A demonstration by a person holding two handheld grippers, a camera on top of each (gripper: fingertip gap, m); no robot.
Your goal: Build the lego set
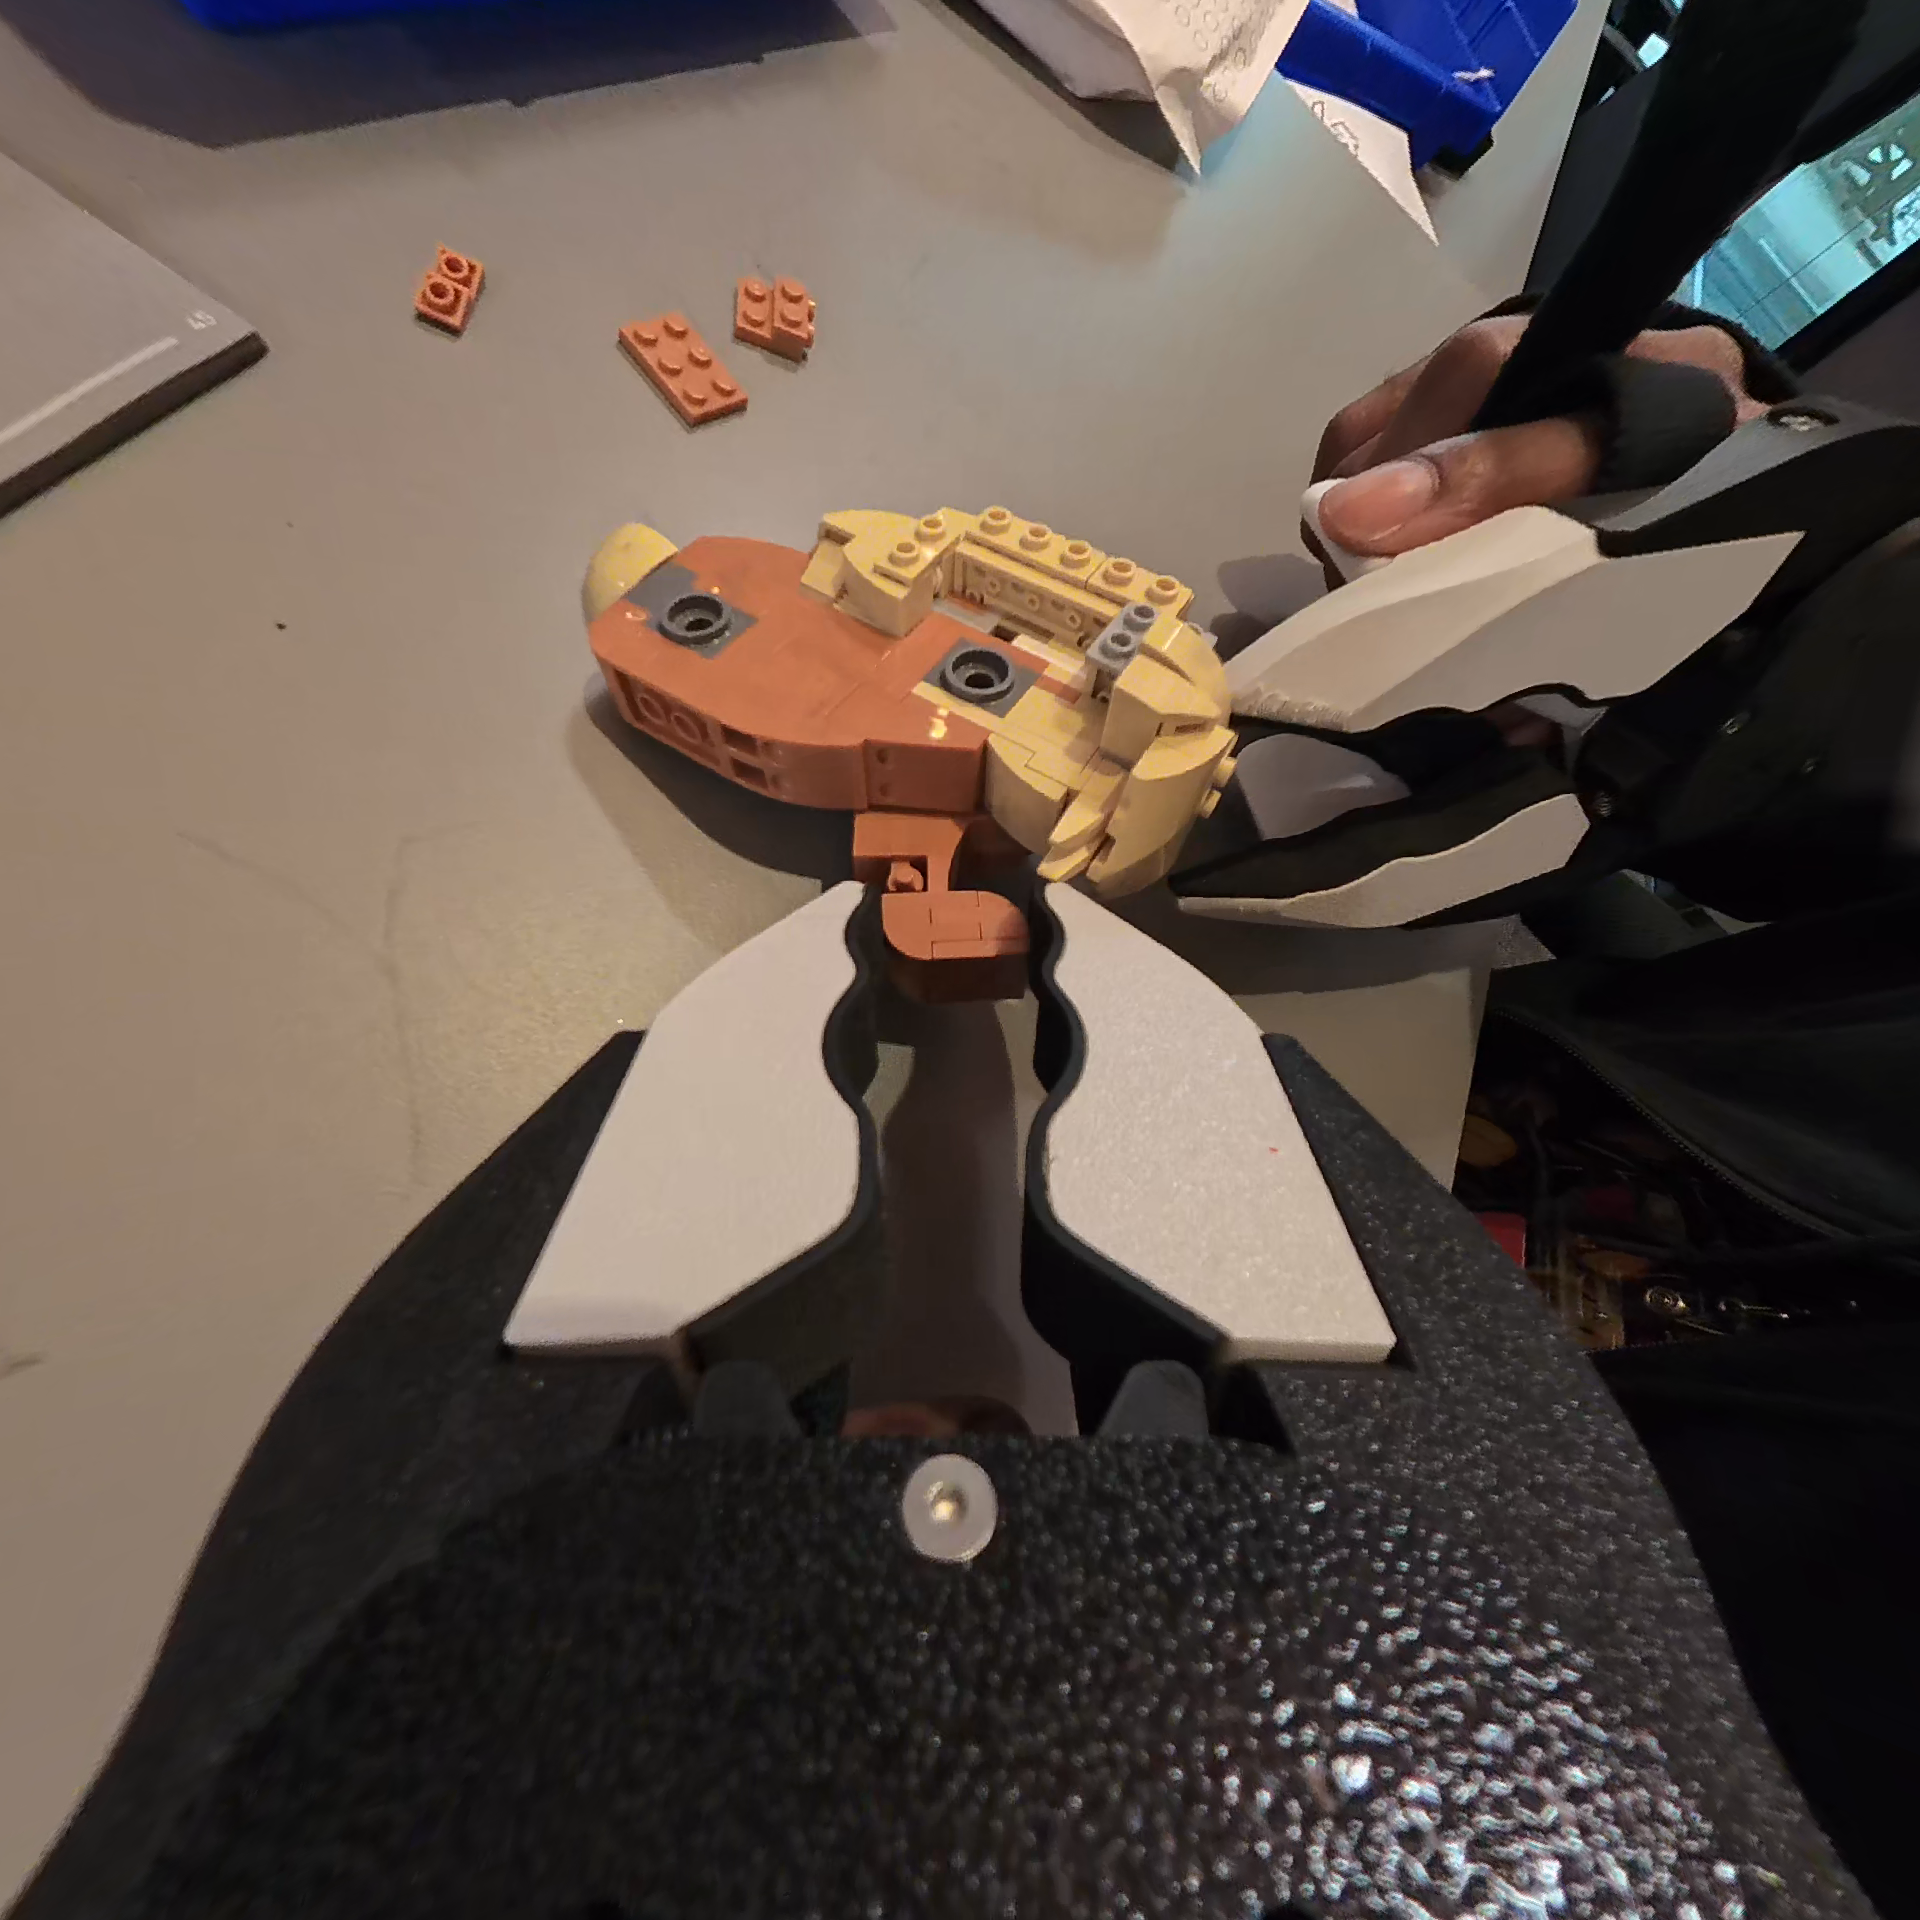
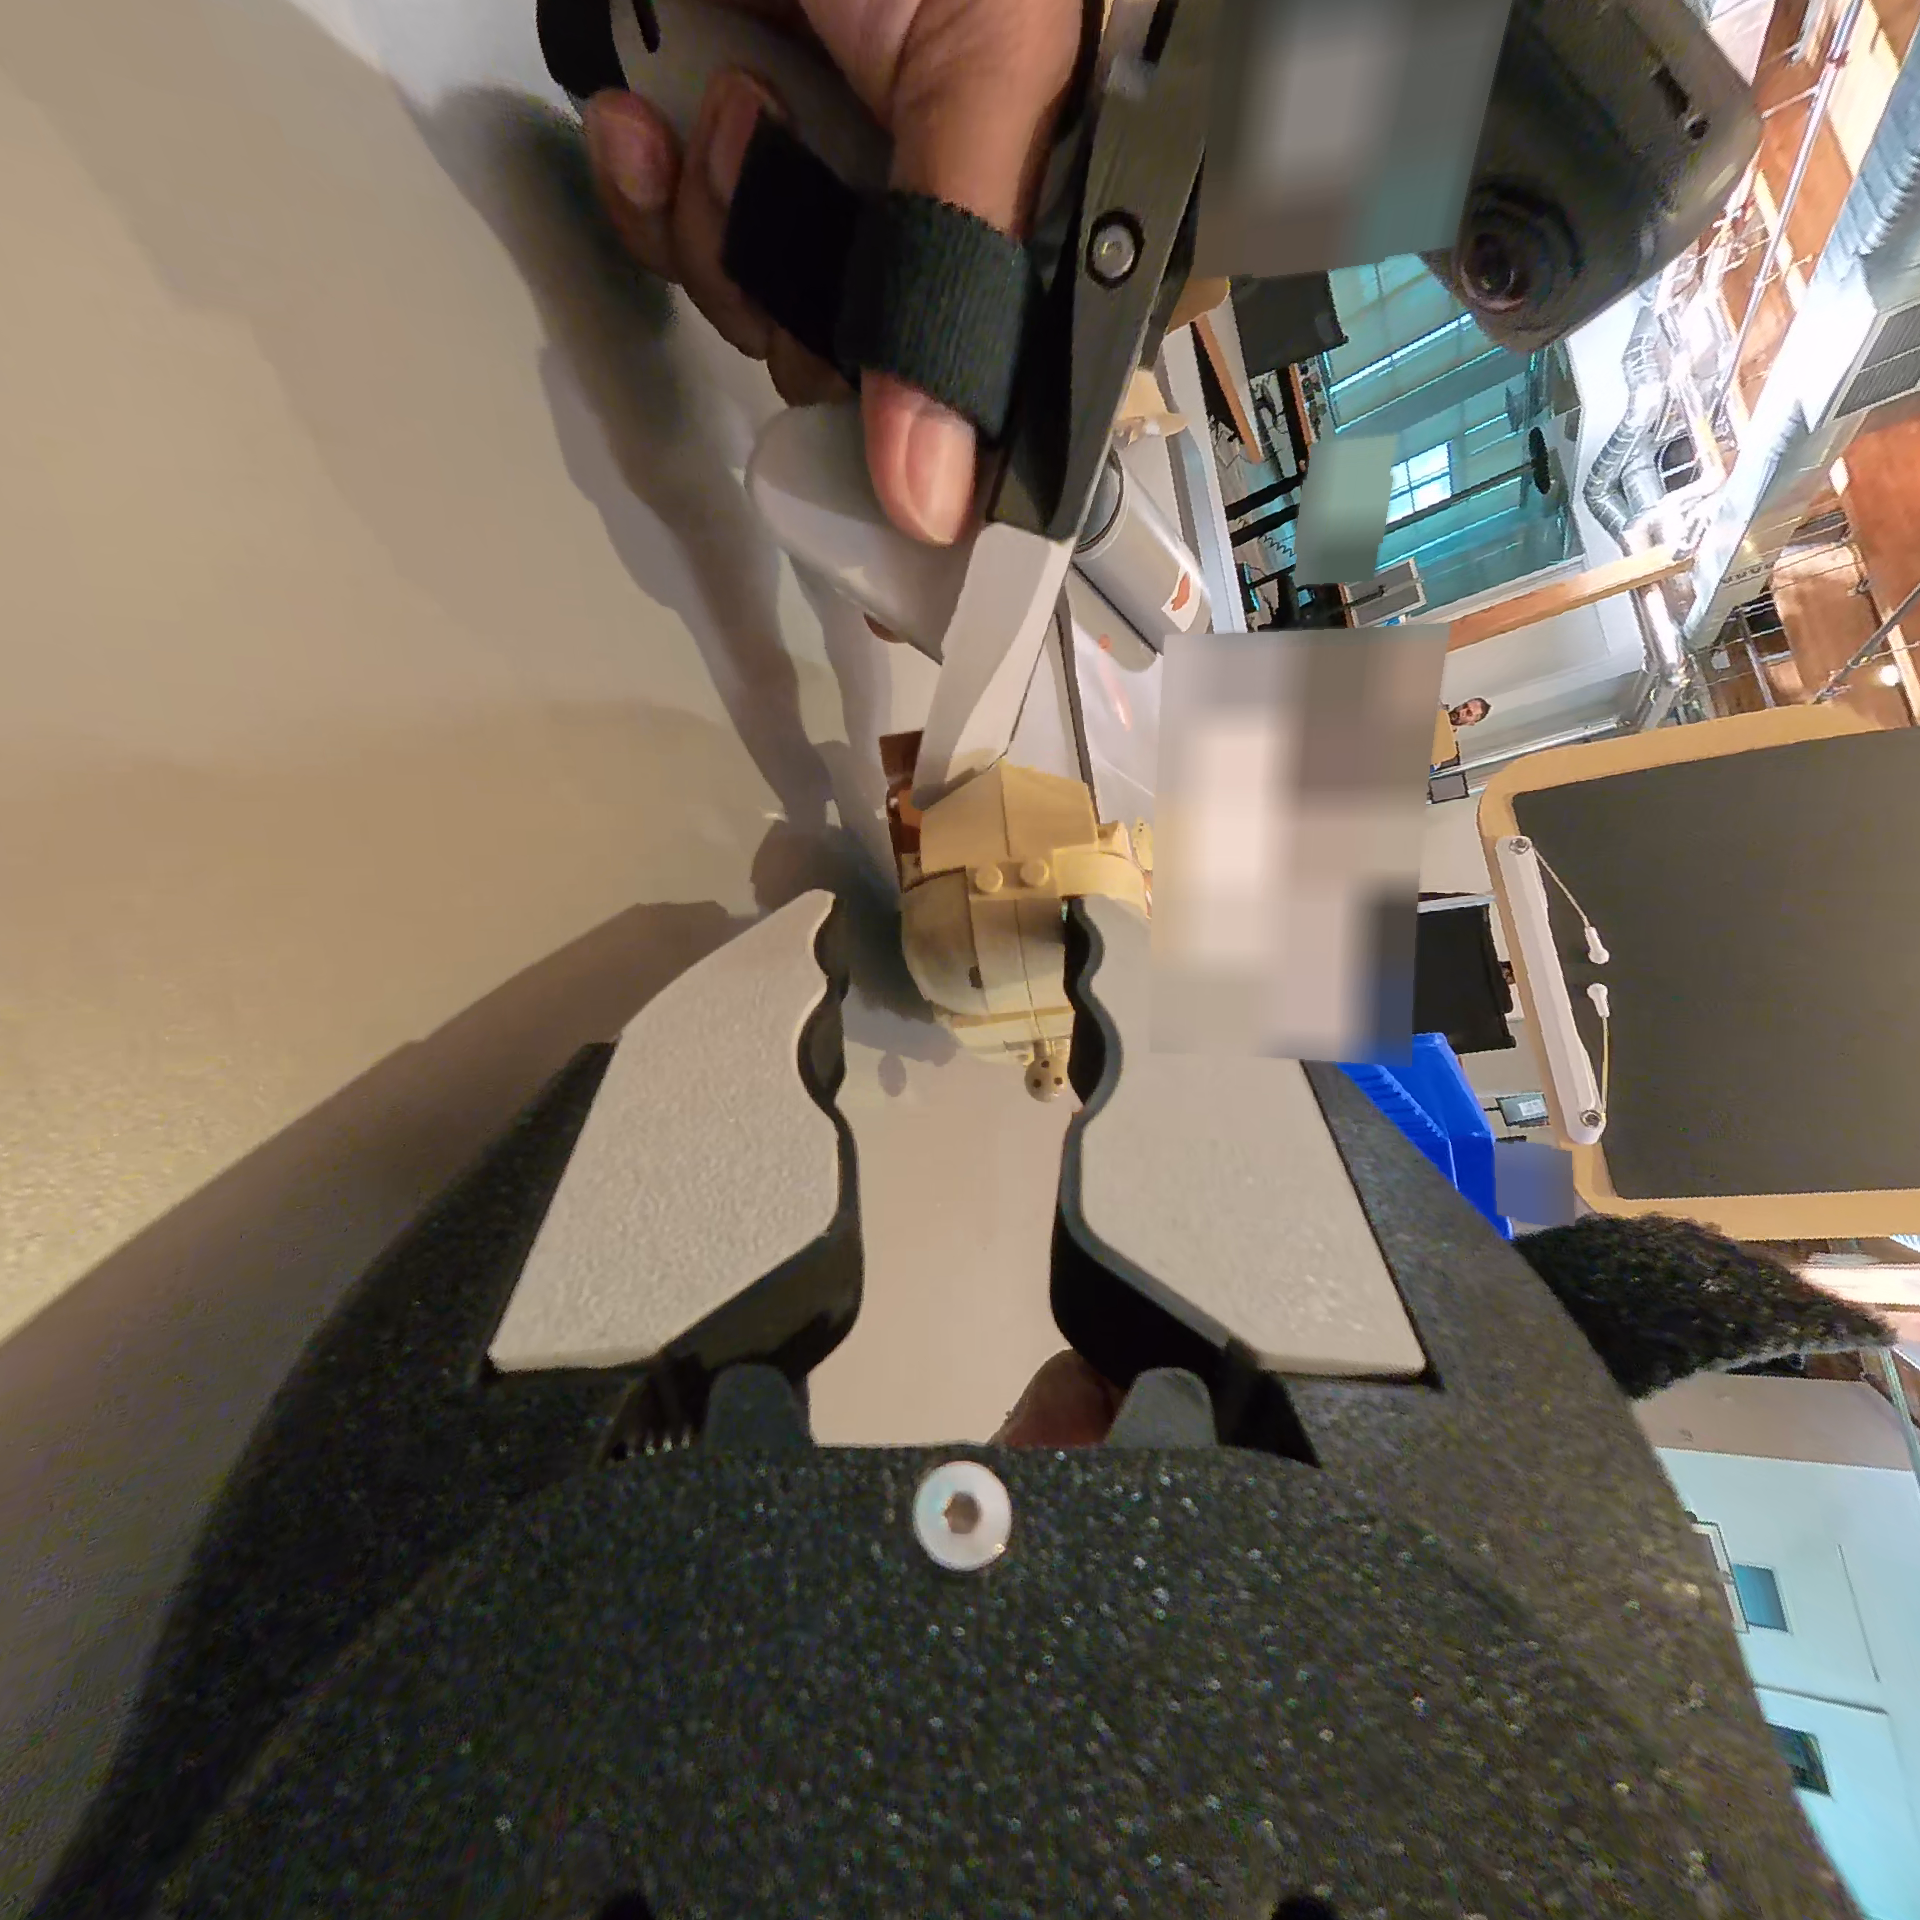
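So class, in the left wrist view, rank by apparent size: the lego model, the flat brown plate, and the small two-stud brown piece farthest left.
1. lego model
2. flat brown plate
3. two-stud brown piece

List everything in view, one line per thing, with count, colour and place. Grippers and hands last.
lego model: one, brown and tan with grey stud pieces, centre of the table.
loose lego pieces: three, brown, on the table beyond the model.
table: one, grey, under everything.
booklet: one, grey, far left edge.
blue bins: at least two, back edge.
paper bag: one, white, crumpled, back edge.
left gripper: grey fingers, around the model's brown leg.
right gripper: grey fingers, around the model's tan end.
hand: one, on the right gripper.
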